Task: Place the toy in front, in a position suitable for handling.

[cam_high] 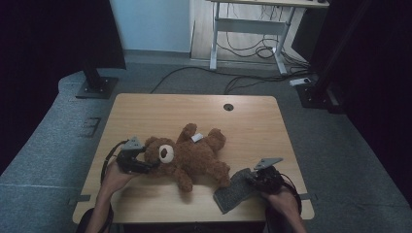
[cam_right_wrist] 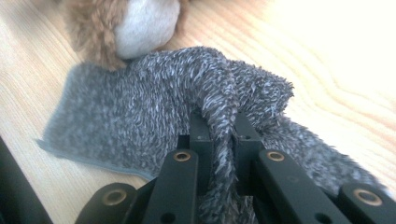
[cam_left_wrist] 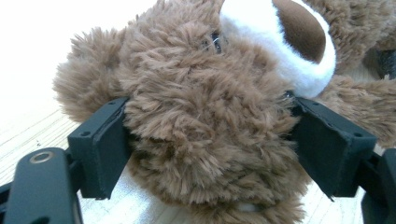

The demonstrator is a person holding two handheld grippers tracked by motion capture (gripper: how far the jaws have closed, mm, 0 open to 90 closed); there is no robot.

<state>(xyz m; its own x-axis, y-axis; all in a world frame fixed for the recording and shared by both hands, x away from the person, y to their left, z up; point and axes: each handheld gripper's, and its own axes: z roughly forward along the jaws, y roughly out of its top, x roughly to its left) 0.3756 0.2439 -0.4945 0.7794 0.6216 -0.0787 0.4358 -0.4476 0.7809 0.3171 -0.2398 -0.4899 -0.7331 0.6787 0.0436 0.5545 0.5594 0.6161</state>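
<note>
A brown teddy bear (cam_high: 187, 158) lies on its back in the middle of the wooden table (cam_high: 145, 111), head to the left. My left gripper (cam_high: 145, 165) is shut on the bear's head (cam_left_wrist: 205, 121), the fur pressed between both pads (cam_left_wrist: 105, 144). A fuzzy grey cloth (cam_high: 233, 191) lies near the front right, just by the bear's foot (cam_right_wrist: 144, 25). My right gripper (cam_high: 252, 178) is shut on a pinched fold of the grey cloth (cam_right_wrist: 140, 112), its jaws nearly together around the fold.
A round cable hole (cam_high: 228, 107) sits near the table's far edge. Beyond the table stand a white desk frame (cam_high: 248, 26) and loose cables (cam_high: 252, 77) on the grey floor. Black stands (cam_high: 97, 80) flank the table.
</note>
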